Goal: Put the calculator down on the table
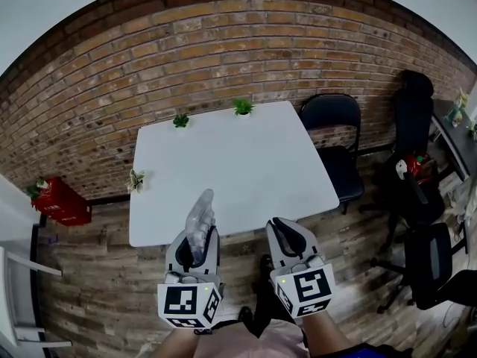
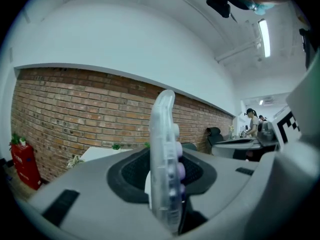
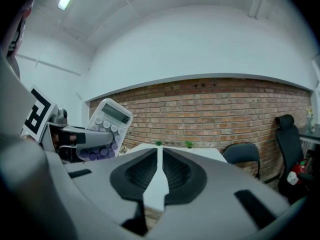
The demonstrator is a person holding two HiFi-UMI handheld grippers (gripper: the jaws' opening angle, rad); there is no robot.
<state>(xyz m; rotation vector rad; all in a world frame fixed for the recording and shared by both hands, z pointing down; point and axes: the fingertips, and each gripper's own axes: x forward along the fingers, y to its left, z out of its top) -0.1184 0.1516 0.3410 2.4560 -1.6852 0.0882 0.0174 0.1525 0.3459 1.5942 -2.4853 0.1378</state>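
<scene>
Bright even light, fisheye-warped dark edges.

An office-like room with an exposed brick wall [image 1: 246, 43] under white plaster and a floor of wood planks [image 1: 97, 274]. A bare white square worktop [image 1: 231, 170] stands against the brick, with three small potted plants [image 1: 242, 107] at its edges. A black visitor chair [image 1: 335, 125] sits beside it, and black swivel office chairs [image 1: 432, 263] stand near a cluttered desk [image 1: 455, 144] on the right. A red box [image 1: 59, 202] rests by the wall. A ceiling strip light [image 2: 263, 36] glows overhead, and a person [image 2: 251, 121] stands at a distant desk.
</scene>
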